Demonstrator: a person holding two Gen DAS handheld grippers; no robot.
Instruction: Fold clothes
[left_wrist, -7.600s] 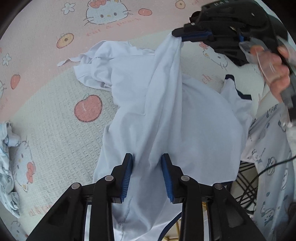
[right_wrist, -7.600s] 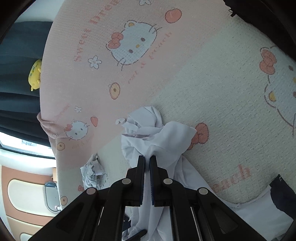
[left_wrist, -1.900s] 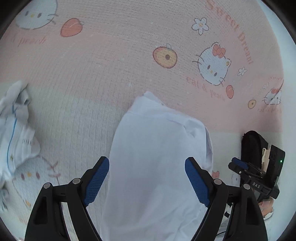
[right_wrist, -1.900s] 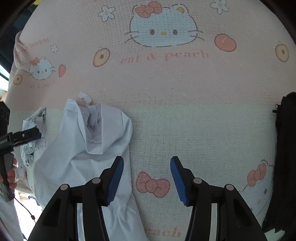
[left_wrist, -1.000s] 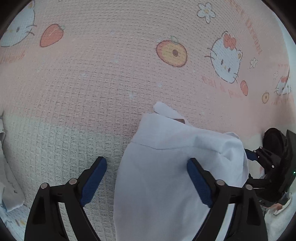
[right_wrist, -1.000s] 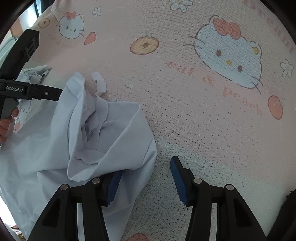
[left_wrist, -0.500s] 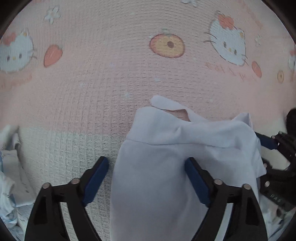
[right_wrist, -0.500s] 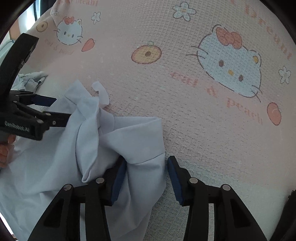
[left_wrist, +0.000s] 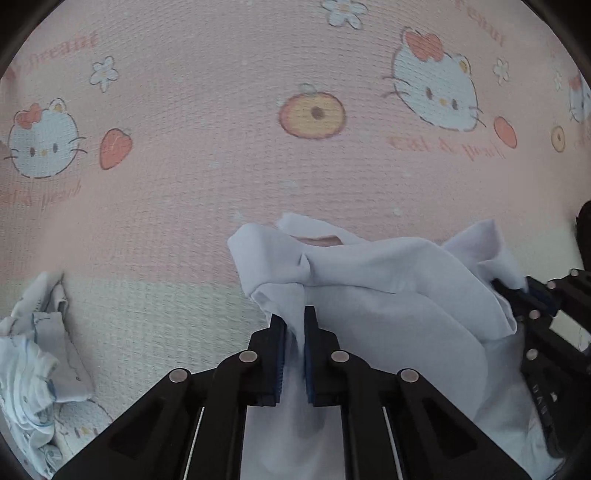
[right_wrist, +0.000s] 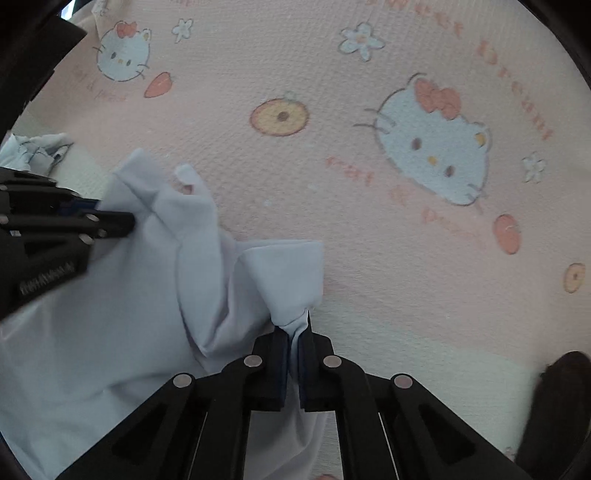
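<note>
Both my left hand-held gripper (left_wrist: 293, 325) and right hand-held gripper (right_wrist: 293, 334) have just closed, pinching the pale blue cotton garment (left_wrist: 388, 295) on the pink cartoon-cat bedspread (left_wrist: 221, 184). Advise lifting evenly, keeping the edge taut.

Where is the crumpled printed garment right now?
In the left wrist view, the crumpled printed garment lies at the lower left on the blanket, left of the left gripper and apart from it.
</note>
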